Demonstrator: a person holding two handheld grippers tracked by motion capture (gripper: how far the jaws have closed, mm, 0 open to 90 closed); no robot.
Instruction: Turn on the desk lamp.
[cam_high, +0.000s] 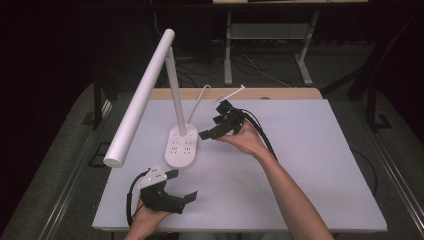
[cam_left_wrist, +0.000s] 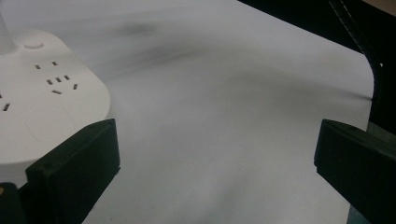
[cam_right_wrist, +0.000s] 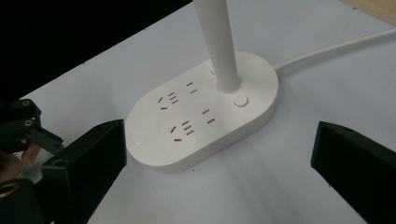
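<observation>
A white desk lamp stands on the white table top (cam_high: 300, 165). Its oval base (cam_high: 181, 147) carries socket holes, and a long tube head (cam_high: 142, 95) reaches out to the left. My right gripper (cam_high: 212, 125) is open just right of the base and points at it. In the right gripper view the base (cam_right_wrist: 201, 112), its round button (cam_right_wrist: 240, 100) and the post (cam_right_wrist: 217, 42) lie ahead of the open right gripper (cam_right_wrist: 219, 158). My left gripper (cam_high: 182, 186) is open near the front edge, below the base. The left gripper (cam_left_wrist: 217, 163) holds nothing, with the base (cam_left_wrist: 42, 93) at its left.
The lamp's white cable (cam_high: 200, 97) runs from the base to the table's back edge. A thin white stick (cam_high: 231, 93) lies near that edge. Dark floor, cables and a table frame (cam_high: 270, 35) lie beyond.
</observation>
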